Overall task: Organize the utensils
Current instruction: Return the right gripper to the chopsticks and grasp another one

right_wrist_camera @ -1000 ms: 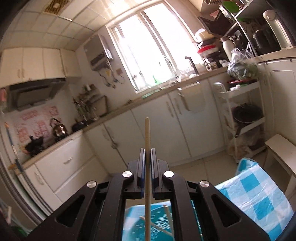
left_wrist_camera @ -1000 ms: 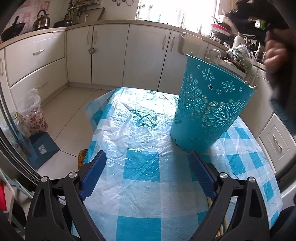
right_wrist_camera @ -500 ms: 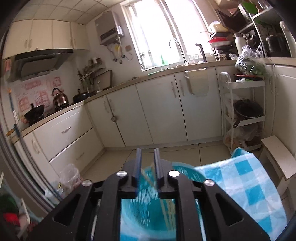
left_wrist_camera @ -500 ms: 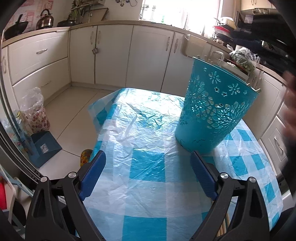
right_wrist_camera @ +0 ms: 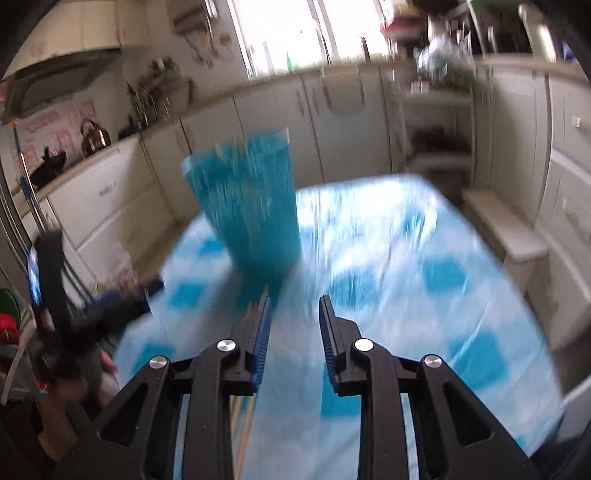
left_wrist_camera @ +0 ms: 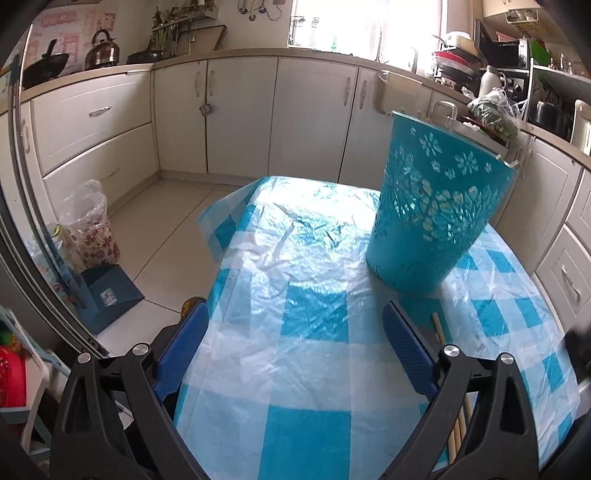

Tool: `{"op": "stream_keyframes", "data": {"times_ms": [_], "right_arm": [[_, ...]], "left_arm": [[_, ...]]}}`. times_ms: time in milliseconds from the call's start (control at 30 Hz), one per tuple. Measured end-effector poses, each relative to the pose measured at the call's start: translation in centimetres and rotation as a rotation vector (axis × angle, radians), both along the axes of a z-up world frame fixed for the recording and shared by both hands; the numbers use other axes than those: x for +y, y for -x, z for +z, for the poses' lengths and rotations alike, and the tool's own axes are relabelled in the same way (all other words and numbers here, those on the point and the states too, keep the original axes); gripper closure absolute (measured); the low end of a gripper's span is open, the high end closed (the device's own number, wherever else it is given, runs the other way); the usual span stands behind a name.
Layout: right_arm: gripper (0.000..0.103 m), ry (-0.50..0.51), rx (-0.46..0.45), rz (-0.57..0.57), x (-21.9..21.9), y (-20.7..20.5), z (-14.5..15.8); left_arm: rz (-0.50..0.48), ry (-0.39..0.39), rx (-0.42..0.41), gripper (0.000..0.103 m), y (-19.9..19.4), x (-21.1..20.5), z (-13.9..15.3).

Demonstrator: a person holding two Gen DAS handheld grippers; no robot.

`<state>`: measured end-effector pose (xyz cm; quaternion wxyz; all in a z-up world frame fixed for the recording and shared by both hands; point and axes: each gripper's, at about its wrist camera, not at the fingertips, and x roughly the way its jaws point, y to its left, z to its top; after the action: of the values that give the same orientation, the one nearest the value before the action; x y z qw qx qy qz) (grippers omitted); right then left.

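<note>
Right hand-held gripper (right_wrist_camera: 293,304), chopstick gone, jaws opening, now empty.

Daylight enters through the window (left_wrist_camera: 365,22) at the rear; its panes are overexposed in both views. The left wrist view is sharp. Glare lies on the plastic sheet (left_wrist_camera: 295,236) covering the bench. The right wrist view shows heavy motion blur: the basket (right_wrist_camera: 251,206) and cabinets (right_wrist_camera: 332,122) smear, only the jaws stay crisp. Both views bend strongly outward, with dark corners.

Both wrist views tilt down (from close) sharing the basket (left_wrist_camera: 439,206).
</note>
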<state>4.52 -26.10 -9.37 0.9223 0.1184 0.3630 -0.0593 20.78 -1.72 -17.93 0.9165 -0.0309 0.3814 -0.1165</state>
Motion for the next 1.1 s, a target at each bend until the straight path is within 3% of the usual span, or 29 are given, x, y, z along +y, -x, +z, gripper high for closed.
{"op": "stream_keyframes", "data": {"times_ms": [100,400,800,967,1100], "right_arm": [[0.076,-0.021,0.071,0.046,1.4,-0.5,-2.0],[0.076,0.041,0.168,0.109,4.2,-0.5,-4.5],[0.078,0.083,0.223,0.099,4.3,-0.7,-5.7],[0.095,0.084,0.226,0.071,3.3,-1.3,-5.7],[0.096,0.084,0.232,0.038,1.5,-2.3,-5.8]], "left_arm": [[-0.006,-0.015,-0.011,0.011,1.1,-0.1,0.0],[-0.026,-0.011,-0.028,0.009,2.7,0.3,0.3],[-0.034,0.000,-0.010,0.008,2.6,0.3,0.0],[-0.042,-0.006,-0.004,0.008,2.6,0.1,-0.1],[-0.057,-0.014,0.005,0.008,2.6,-0.3,-0.3]]}}
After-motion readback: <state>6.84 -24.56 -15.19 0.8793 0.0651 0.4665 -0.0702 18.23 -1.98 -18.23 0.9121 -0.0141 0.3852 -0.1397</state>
